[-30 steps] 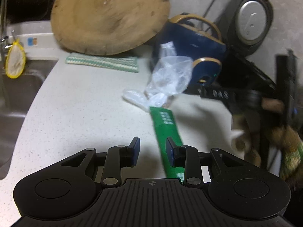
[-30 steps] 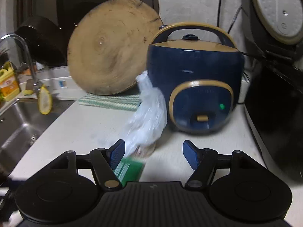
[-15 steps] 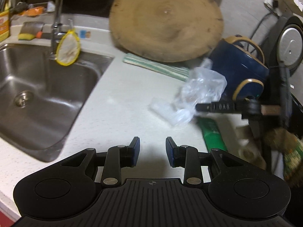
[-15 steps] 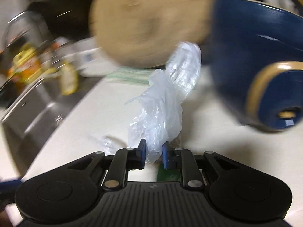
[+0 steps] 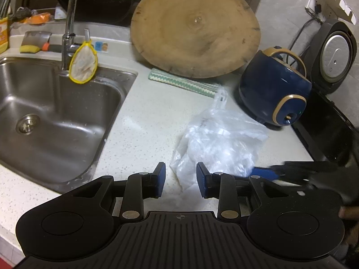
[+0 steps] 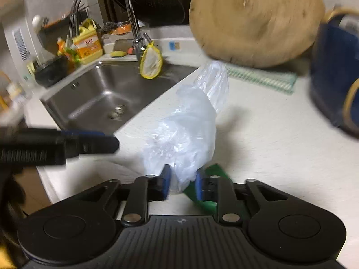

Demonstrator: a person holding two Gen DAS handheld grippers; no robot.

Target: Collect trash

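Right claw [image 6: 181,180], jaws just widening, pinches the crinkled clear plastic bag [image 6: 184,132] above the speckled white worktop [image 6: 269,139]; left claw [image 5: 180,180] spread, empty.

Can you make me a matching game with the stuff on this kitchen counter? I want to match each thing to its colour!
Things:
1. cooker
2. cutting board
3. wrapper
4. bag

Colours:
A. green
B. clear
C. dark blue
D. wood brown

Pairs: 1-C, 2-D, 3-A, 4-B
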